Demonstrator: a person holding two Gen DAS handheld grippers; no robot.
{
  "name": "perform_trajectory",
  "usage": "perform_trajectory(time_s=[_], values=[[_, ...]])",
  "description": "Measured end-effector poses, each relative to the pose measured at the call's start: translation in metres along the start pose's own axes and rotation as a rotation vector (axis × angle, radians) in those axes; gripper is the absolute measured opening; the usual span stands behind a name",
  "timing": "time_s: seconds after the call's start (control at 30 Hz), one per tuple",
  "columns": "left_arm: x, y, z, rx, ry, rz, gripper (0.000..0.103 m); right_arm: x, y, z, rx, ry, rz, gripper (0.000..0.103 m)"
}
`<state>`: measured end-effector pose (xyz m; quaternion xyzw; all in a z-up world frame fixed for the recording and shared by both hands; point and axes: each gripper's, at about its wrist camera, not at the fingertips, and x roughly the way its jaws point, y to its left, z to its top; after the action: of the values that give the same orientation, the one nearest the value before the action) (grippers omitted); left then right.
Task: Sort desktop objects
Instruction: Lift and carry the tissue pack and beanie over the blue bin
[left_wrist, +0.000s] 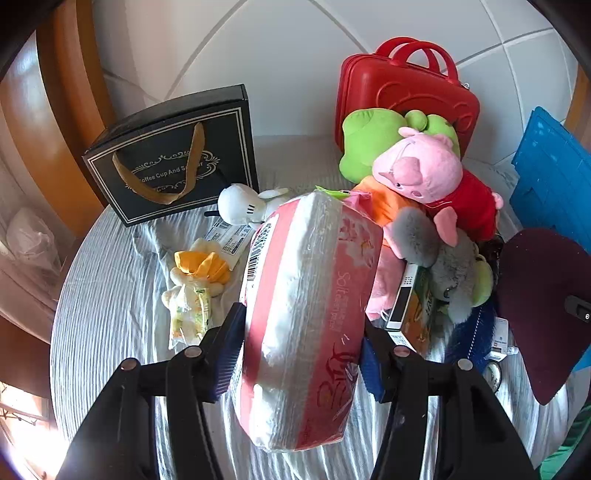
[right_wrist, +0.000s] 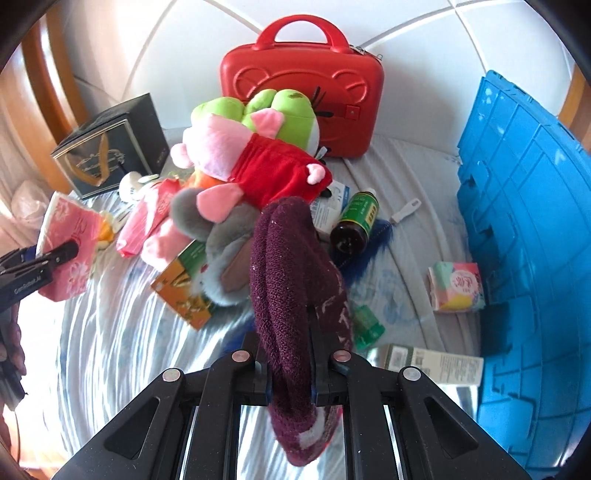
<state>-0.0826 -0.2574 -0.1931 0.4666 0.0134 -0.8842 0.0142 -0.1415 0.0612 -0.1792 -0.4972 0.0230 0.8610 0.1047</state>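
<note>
**Tissue pack and knit hat held over a crowded bench**

Nearest the left wrist camera, the left gripper (left_wrist: 301, 354) has its jaws clamped on a pink-and-white tissue pack (left_wrist: 306, 317), held above the striped cloth (left_wrist: 110, 295) that covers the bench. Nearest the right wrist camera, the right gripper (right_wrist: 291, 369) has its jaws closed on a dark red knit hat (right_wrist: 295, 295), which stands up between them and hides part of the pile behind.

That pile fills the middle: a pink pig toy (right_wrist: 251, 162) in a red dress lies across a green frog toy (right_wrist: 284, 110), with a grey plush (right_wrist: 229, 251) and an orange-green box (right_wrist: 181, 288) nearer. Far behind stands a red case (right_wrist: 301, 81); a black gift bag (left_wrist: 173, 158) stands far left, a small white plush (left_wrist: 240, 205) just before it. A brown bottle (right_wrist: 356, 221) lies right of the pile, and a blue crate (right_wrist: 528, 240) walls the right side, a small tissue packet (right_wrist: 456, 286) beside it.
</note>
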Motion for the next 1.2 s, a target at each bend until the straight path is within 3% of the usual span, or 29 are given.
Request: perform_trajectory(time_s=[0.67, 1.2], values=[[-0.094, -0.059, -0.011, -0.022, -0.059, 0.025, 0.055, -0.073, -0.012, -0.028, -0.113, -0.043, 0.126, 0.013], [-0.139, -0.114, -0.003, -0.028, -0.107, 0.019, 0.055, -0.128, -0.06, -0.032, -0.12, -0.09, 0.201, 0.012]])
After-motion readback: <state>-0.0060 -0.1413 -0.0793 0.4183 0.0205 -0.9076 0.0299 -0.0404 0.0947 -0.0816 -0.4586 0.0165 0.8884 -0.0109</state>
